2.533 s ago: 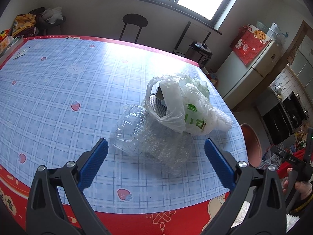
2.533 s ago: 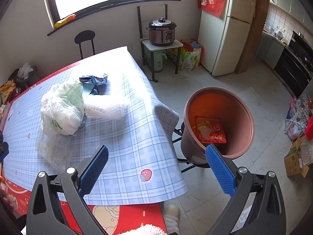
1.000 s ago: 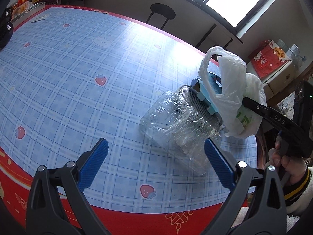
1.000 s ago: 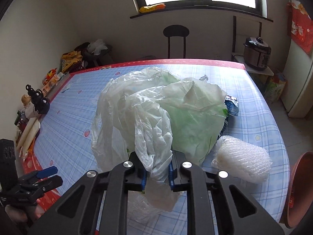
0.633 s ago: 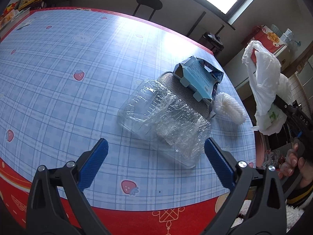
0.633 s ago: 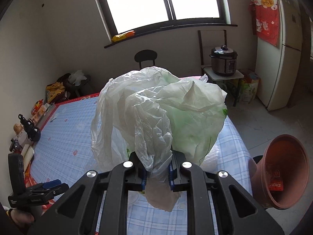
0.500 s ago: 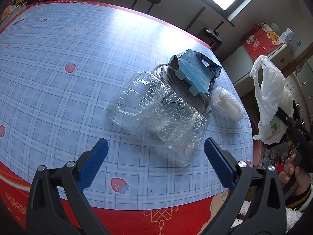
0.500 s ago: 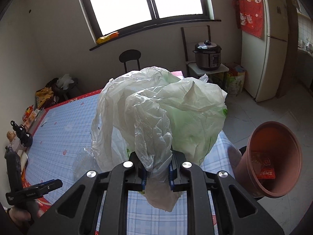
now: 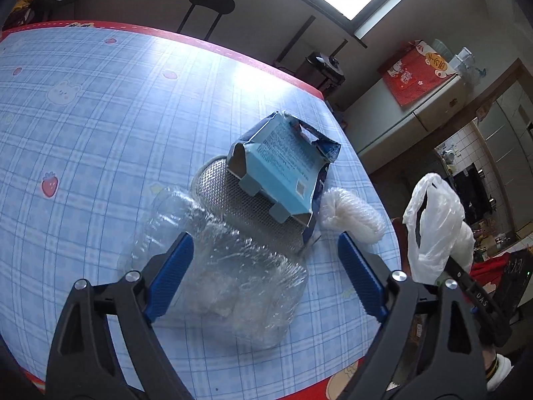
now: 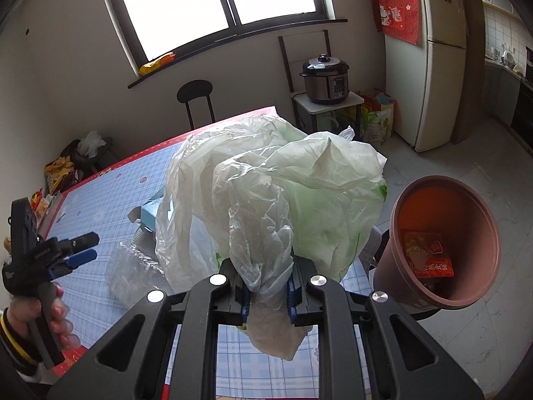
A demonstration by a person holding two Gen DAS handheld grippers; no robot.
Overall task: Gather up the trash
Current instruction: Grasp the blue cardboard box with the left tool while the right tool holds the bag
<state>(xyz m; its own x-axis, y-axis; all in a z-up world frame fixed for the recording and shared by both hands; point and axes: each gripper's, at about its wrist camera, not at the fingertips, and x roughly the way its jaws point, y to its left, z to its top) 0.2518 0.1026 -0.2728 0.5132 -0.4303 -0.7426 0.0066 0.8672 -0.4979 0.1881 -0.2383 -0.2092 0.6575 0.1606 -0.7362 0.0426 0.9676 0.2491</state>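
Observation:
My right gripper [image 10: 268,296] is shut on the bunched neck of a white plastic bag [image 10: 266,200] with green print, held in the air beside the table. A brown bin [image 10: 389,266] with a red wrapper [image 10: 429,260] inside stands right of it. On the blue checked table [image 9: 100,116] lie a crumpled clear plastic container [image 9: 233,273], a torn blue carton [image 9: 279,166] on a grey mesh mat [image 9: 213,186], and a white foam net [image 9: 349,213]. My left gripper [image 9: 266,266] hovers over the clear container with its jaws closing; the container lies between them, and the right pad stands clear of it.
The table's red edge runs close below my left gripper. A black stool [image 10: 195,91] stands behind the table under the window. A pressure cooker [image 10: 324,78] on a small stand and a fridge [image 10: 439,66] are at the right. The bagged load hangs at the table's right edge [image 9: 433,226].
The right gripper lifted the bag off the carton and swung it right, beside the bin. The left gripper came nearer the clear container and its jaws narrowed.

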